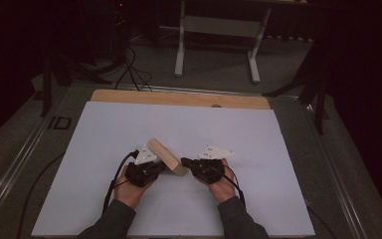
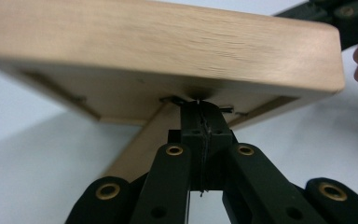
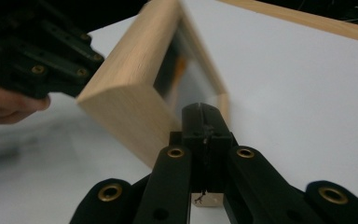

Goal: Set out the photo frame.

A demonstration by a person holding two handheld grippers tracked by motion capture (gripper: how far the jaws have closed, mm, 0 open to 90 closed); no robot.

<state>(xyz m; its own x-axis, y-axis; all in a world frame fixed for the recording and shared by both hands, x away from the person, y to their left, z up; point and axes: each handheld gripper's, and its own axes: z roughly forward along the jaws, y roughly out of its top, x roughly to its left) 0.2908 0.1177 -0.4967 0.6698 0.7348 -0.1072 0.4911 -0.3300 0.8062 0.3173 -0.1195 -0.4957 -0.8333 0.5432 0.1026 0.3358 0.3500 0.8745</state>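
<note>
Two tools, left (image 1: 165,168) and right (image 1: 185,162), both pinched fully closed (gripping nothing), brace the tilted wooden picture frame (image 1: 166,156) from either side, seemingly steadying it on the table (image 1: 258,149).

light: dim, my table sheet (image 1: 189,134) brightest | surroundings: near black | blur: my close views soft on the wooden frame (image 3: 135,88) | shadows: faint
</note>
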